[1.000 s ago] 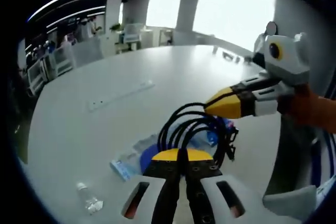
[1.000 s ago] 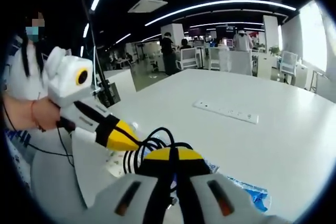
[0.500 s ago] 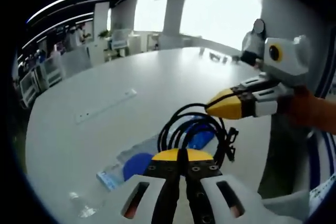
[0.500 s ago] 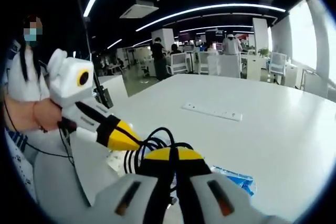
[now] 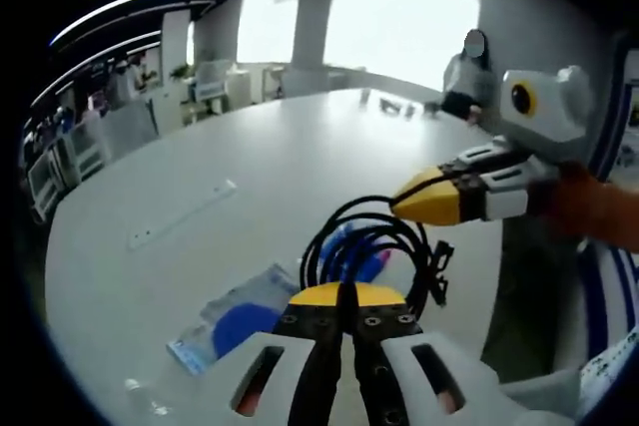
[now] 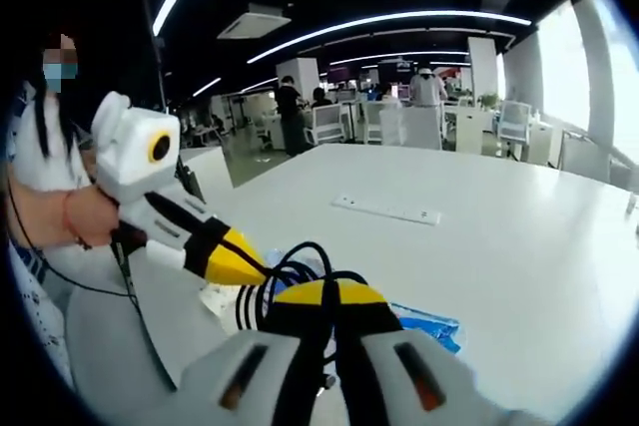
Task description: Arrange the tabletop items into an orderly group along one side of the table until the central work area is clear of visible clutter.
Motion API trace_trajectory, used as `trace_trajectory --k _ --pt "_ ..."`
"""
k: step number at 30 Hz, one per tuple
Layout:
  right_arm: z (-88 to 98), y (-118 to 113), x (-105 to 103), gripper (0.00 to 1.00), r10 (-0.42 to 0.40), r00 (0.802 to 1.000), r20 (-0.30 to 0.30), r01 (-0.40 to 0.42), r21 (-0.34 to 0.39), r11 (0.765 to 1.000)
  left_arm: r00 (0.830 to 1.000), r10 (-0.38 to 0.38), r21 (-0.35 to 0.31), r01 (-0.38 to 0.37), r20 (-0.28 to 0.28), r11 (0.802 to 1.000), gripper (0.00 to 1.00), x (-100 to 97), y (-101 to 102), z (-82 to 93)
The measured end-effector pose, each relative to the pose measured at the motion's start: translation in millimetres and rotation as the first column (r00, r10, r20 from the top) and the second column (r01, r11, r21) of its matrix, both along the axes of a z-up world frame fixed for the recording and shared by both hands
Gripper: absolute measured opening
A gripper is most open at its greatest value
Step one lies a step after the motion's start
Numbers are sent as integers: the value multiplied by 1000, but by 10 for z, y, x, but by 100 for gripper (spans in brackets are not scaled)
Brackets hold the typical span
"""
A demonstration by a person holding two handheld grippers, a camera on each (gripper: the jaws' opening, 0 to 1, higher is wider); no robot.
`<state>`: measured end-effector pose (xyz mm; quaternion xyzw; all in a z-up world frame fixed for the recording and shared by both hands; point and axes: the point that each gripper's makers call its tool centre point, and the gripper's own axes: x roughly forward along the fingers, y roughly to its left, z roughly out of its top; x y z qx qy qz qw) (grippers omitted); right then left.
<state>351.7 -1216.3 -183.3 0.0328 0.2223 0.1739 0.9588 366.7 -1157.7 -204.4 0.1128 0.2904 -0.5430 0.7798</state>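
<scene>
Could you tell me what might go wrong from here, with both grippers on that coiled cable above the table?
The cable is pinched at two points by the left gripper and right gripper; pulling them apart could slip it free or loosen the coil. Its hanging loops could drag the blue packet below. The small bottle near the table edge may get knocked.

Bright windows [image 5: 399, 7] stand beyond the desk's far edge, where a seated person [image 5: 464, 82] sits. Ceiling light strips [image 6: 399, 22] arc over an open office with white chairs [image 6: 324, 122] and standing people [image 6: 288, 107].
</scene>
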Motion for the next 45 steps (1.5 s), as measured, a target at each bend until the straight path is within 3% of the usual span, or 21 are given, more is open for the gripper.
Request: trace_trajectory --k 21,34,45 --pt "-141 -396 -373 0 -72 997 -37 72 8 997 995 -99 22 100 -26 995 0 -357 -427 -137" --pt "-368 -517 -509 0 -95 992 -84 98 42 994 990 -128 60 131 -52 990 0 -488 -543 -341" --pt "-698 -555 -570 0 -97 984 -147 104 44 994 985 -142 107 152 -98 982 0 -550 -597 -646"
